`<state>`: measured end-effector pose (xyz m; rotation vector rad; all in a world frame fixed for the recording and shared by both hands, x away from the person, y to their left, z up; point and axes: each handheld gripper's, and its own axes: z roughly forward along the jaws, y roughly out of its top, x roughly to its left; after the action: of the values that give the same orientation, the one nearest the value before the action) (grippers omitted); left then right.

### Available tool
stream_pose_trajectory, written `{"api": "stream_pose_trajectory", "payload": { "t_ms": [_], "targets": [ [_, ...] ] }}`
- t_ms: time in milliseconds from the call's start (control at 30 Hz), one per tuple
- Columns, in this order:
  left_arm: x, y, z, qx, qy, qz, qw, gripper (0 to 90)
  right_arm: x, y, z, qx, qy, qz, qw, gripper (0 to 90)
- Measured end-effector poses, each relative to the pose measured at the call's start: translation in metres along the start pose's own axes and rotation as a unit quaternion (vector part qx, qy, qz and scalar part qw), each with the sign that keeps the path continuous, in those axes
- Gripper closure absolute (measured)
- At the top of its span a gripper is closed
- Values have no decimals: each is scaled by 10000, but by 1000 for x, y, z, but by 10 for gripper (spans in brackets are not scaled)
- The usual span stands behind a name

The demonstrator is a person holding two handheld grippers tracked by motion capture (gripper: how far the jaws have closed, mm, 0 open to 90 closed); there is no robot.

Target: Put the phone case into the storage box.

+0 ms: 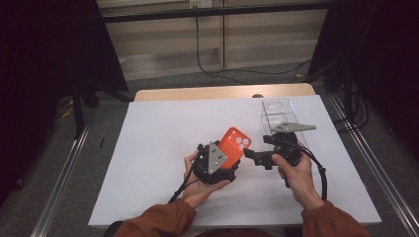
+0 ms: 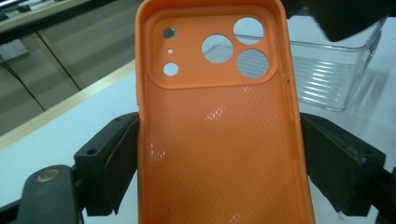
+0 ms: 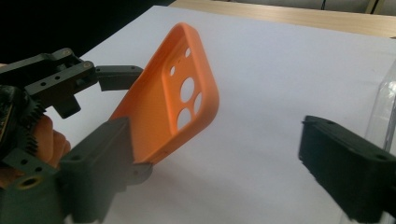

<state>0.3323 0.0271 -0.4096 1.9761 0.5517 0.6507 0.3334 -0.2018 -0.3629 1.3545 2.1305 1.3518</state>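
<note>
A: Where does the orange phone case sit relative to the left gripper?

B: Between its two jaws, which pinch the case by its long edges; the lower part lies inside the grip, and the end with the round lens holes rises clear above the fingertips. In the left gripper view the hollow inner face is turned toward the camera.

A: And the right gripper?

B: Its jaws stand spread with nothing between them. One fingertip sits just beside the case's lower corner; whether it touches cannot be told. The other finger stays well apart.

A: What lies beyond the fingers?

B: A clear plastic box, past the right gripper, on a white sheet covering a wooden table. Behind the table: grey floor, a black cable, dark curtains at both sides.
</note>
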Motion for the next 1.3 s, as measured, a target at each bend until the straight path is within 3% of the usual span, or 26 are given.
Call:
{"api": "stream_pose_trajectory", "payload": {
  "t_ms": [133,233,267,467,733,900,1133,1300],
  "targets": [
    [-2,-1,1,-1,14,-2,10000,162,1,1,5,118,225,64,9997,136],
    [-2,-1,1,-14,3,6,10000,162,4,3,10,281,18,51,9996,165],
    [-3,-2,1,0,-8,17,10000,162,4,4,10,279,44,73,9996,179],
    [-3,-1,1,-3,-50,-13,10000,162,5,6,14,357,88,246,9990,445],
    [-2,-1,1,16,-39,10,10000,162,1,8,16,431,226,639,9968,626],
    [-3,-3,2,73,-20,45,10000,161,4,6,18,558,308,630,9960,672],
    [-2,-3,3,77,36,28,10000,162,1,6,14,548,323,812,9947,676],
    [-4,-4,4,109,95,122,9998,162,-1,7,14,584,359,926,9933,708]
  ]
}}
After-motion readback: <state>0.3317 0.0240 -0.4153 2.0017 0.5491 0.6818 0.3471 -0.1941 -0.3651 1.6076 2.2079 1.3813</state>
